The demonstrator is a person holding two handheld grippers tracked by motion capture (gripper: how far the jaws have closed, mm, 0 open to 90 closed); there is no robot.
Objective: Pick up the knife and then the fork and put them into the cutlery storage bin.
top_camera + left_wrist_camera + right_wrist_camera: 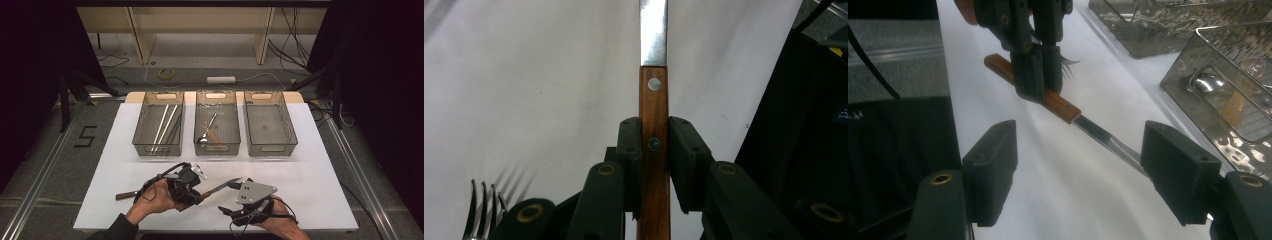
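A knife with a wooden handle (654, 110) and steel blade (223, 187) hangs just above the white table, gripped at the handle by my left gripper (195, 196). In the left gripper view the pads (630, 145) press both sides of the handle. My right gripper (229, 197) stands open at the blade's tip end. In the right gripper view its jaws stand wide apart and the blade (1100, 135) runs toward its right pad (1175, 170), with no pad pressing on it. My left gripper (1040, 90) comes down onto the handle (1060, 106) there.
A fork lies on the table at the left, its handle (126, 195) sticking out past my left hand and its tines (484, 205) beside the left gripper. Three wire trays stand behind: left (142, 135) with chopsticks (162, 125), middle (217, 148) with a spoon (205, 136), right (270, 125).
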